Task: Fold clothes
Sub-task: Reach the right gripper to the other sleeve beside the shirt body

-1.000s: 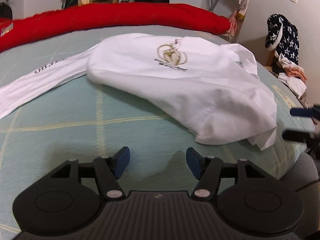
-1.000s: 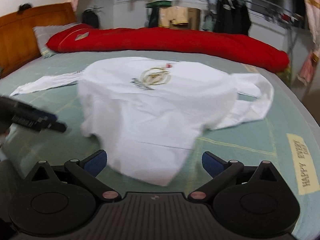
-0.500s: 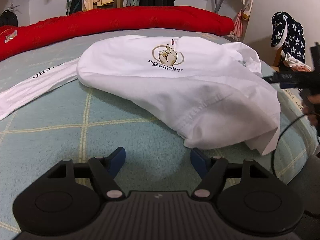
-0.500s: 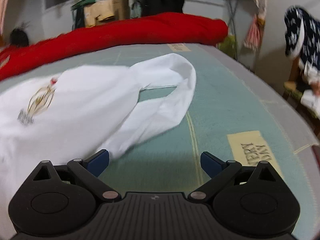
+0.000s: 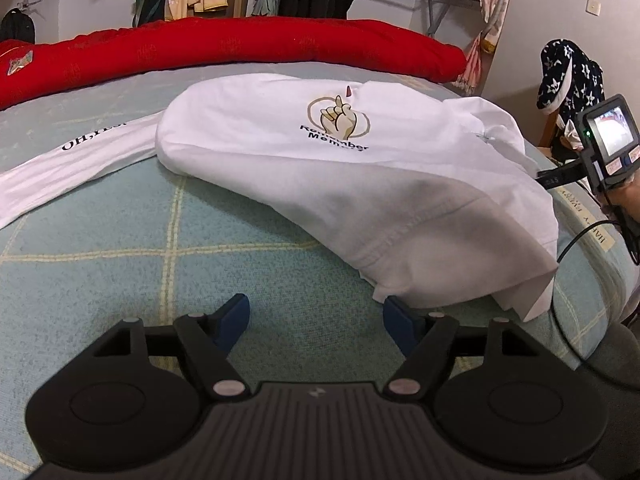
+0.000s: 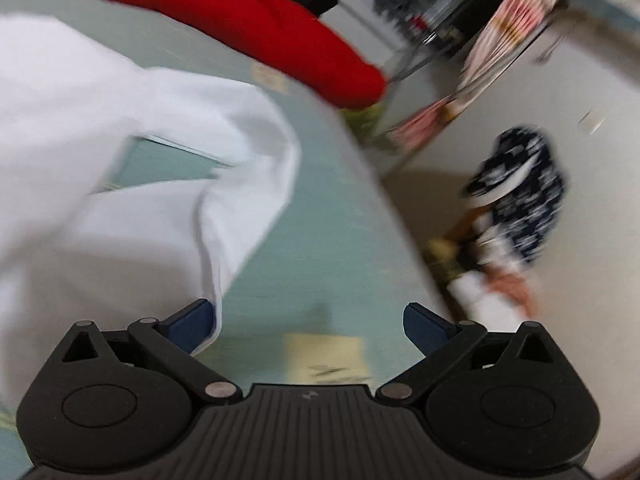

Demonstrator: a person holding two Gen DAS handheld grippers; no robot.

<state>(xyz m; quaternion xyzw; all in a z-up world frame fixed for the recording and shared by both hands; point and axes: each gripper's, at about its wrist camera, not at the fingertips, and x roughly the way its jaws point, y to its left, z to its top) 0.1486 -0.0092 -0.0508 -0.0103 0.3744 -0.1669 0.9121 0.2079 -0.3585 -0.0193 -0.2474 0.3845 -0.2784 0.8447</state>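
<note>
Left wrist view: red duvet [image 5: 240, 52] along far edge of bed [image 5: 120, 240]; white shirt [image 5: 340, 168] bunched mid-bed, sleeve stretched leftward. Left gripper [image 5: 316, 320] low over sheet, jaws just been opening, now wide, nothing between them, right pad at shirt hem. Right wrist view, blurred: shirt at left, right gripper [image 6: 308, 322] spread wide, empty, left pad touching or just beside sleeve edge.
</note>
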